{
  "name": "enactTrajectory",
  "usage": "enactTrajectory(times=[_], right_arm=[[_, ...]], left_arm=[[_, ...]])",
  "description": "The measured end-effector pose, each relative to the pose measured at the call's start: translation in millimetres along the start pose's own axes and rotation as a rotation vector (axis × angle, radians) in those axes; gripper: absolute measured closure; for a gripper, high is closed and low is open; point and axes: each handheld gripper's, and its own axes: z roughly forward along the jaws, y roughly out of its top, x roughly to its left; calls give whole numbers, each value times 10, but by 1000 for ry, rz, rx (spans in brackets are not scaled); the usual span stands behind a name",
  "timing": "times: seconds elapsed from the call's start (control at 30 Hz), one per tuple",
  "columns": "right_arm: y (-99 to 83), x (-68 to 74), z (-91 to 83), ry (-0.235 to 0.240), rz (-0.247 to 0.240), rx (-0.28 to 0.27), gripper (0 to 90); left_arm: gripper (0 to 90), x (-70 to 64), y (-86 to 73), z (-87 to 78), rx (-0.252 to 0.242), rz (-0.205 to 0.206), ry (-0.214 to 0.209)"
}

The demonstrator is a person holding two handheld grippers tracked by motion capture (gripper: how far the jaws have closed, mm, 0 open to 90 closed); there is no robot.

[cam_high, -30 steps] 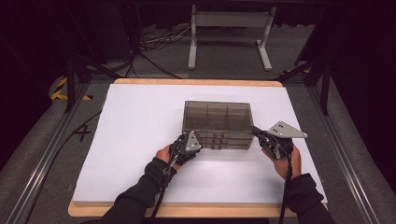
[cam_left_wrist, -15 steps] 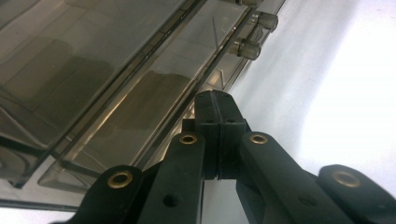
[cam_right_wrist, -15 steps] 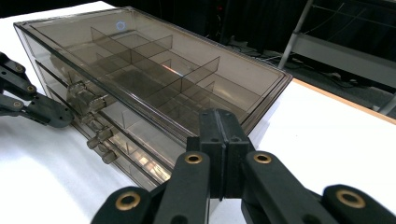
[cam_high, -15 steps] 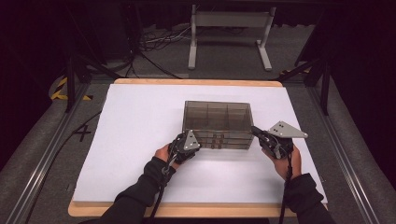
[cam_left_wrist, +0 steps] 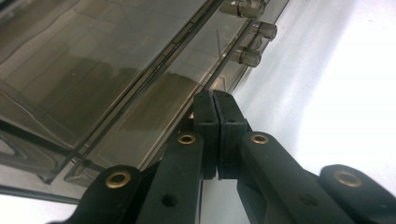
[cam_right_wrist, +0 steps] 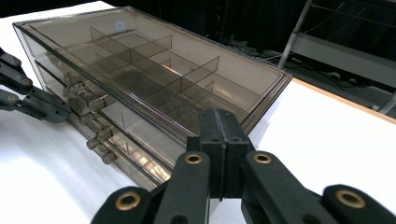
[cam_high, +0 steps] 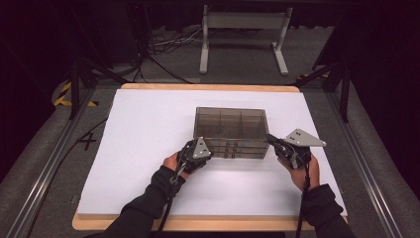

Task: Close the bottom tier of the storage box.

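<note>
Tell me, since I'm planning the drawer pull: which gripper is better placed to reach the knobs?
Probably the left gripper: its shut jaws sit against the smoky drawer box front, close to the knobs. The right gripper, also shut, sits at the box's right corner, farther off.

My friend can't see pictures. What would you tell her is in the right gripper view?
A smoky see-through plastic drawer box with dividers inside sits on a white table, its small round drawer knobs facing the near left. The right gripper rises from the bottom with its two black jaws pressed shut, tips by the box's near corner. The left gripper reaches in from the left toward the knobs.
</note>
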Motion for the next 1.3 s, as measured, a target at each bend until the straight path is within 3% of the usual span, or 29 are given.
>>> enactTrajectory(times=[0.4,0.97,1.3], right_arm=[[2,-7,1,4,0,1,900],[10,4,-1,-11,-26,6,884],[21,20,-60,-11,-61,12,805]], left_arm=[[884,-19,0,37,-2,0,-18],[789,-59,35,-162,-36,31,-66],[732,-64,29,-338,-55,42,-49]])
